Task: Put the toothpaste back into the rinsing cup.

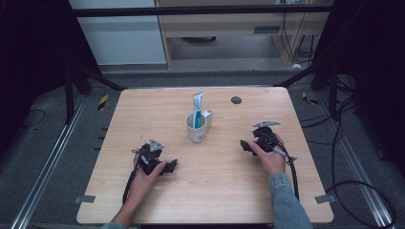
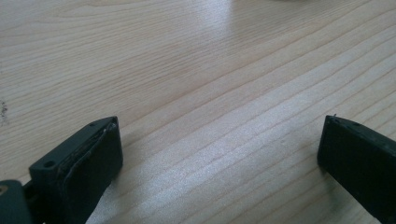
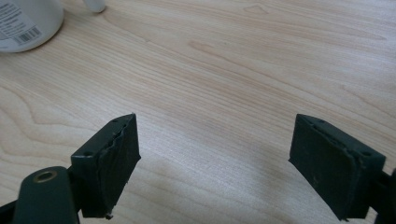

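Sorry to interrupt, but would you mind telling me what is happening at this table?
A person rests the left gripper and right gripper on the light wooden table, both open and holding nothing. Between them stands a white ceramic mug with a white-and-teal toothpaste tube upright inside, untouched.

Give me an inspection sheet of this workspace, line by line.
Surface: wooden table, bare light wood grain.
Job's things: white mug mid-table holding an upright toothpaste tube.
Clutter: small dark round mark near the far edge.
Grippers: left gripper and right gripper low on the table, both open, holding nothing.
Cables: one trails from each gripper; more lie on the floor at right.
Surroundings: dark frame, grey floor, cabinets behind.
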Tool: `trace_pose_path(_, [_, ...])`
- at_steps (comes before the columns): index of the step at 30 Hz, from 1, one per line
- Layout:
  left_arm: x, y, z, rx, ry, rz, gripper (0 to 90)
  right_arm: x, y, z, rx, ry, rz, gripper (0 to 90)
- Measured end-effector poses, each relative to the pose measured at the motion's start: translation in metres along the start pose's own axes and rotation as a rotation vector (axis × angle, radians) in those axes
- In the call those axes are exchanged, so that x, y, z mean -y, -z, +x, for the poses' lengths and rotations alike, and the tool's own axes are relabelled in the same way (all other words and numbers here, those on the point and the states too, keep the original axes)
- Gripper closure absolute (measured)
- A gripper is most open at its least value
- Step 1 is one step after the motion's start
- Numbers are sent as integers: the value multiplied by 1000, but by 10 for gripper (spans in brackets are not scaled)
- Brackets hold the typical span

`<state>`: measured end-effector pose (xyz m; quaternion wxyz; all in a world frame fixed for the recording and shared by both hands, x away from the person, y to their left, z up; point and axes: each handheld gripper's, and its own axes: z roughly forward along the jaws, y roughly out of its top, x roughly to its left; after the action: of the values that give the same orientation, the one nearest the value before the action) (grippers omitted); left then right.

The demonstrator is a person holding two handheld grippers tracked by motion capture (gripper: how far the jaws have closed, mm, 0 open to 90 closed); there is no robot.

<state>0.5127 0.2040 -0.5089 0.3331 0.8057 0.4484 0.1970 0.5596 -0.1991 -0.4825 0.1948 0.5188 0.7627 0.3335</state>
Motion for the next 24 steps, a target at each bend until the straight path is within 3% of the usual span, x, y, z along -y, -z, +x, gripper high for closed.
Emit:
trace_pose_path(9, [0, 0, 0, 0, 1, 0, 0, 3, -12, -5, 11, -40, -9, 142])
trace_pose_path(17, [0, 0, 0, 0, 1, 0, 0, 7, -23, -11, 99, -74, -11, 133])
trace_pose_path(20, [0, 0, 0, 0, 0, 0, 0, 11, -27, -12, 135, -59, -42, 69])
trace_pose_path(24, [0, 0, 0, 0, 0, 1, 0, 11, -29, -13, 161, -86, -29, 24])
